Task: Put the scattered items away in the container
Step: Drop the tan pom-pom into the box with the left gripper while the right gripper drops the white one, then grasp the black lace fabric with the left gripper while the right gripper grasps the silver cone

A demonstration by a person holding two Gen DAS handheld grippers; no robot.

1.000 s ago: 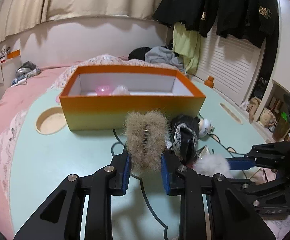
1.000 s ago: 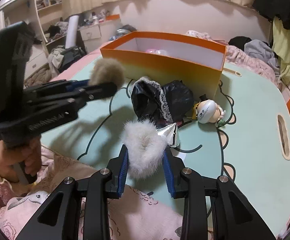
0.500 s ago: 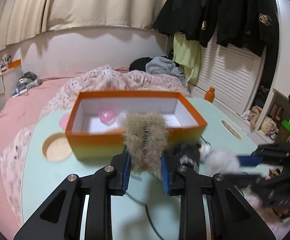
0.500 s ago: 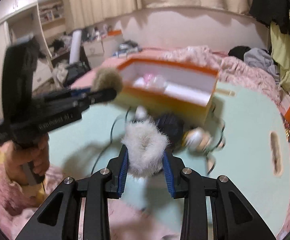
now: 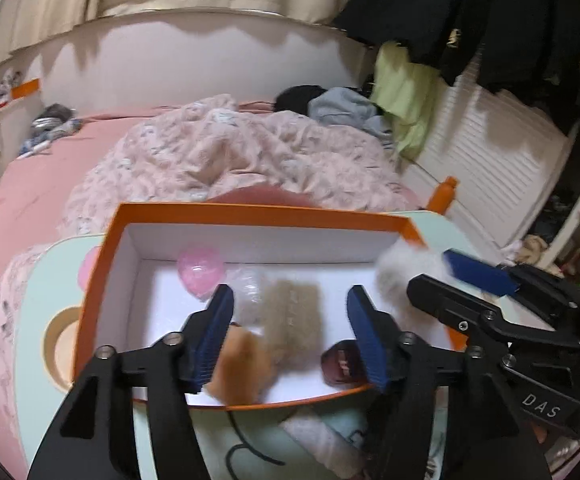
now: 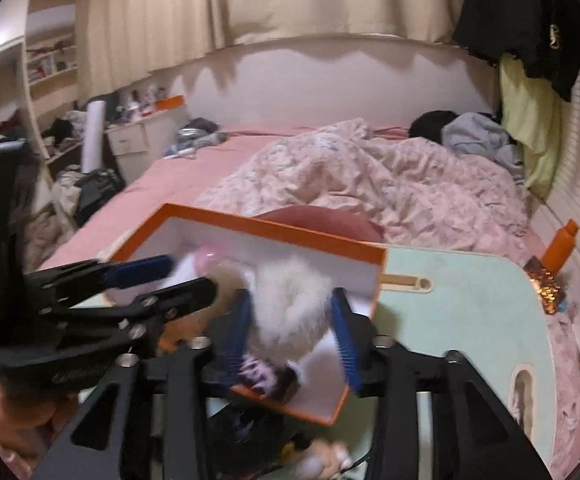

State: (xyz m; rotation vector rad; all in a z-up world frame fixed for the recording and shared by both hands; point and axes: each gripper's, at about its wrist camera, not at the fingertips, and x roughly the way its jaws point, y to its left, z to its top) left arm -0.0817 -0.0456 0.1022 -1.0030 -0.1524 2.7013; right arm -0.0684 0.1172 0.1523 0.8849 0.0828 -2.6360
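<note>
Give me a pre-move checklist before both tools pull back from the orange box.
1. Left tool over the orange box: ok.
2. Brown fluffy clip released: ok. The left jaws have just been opening, and the clip lies in the box, clear of both pads.
3. Right tool over the box: ok, near its end wall.
4. White fluffy clip released: cannot tell. The right jaws have just been opening, but fluff fills the gap between the pads and the picture is blurred.
5. All items in the box: not ok. A dark bundle lies on the table in front of the box.
</note>
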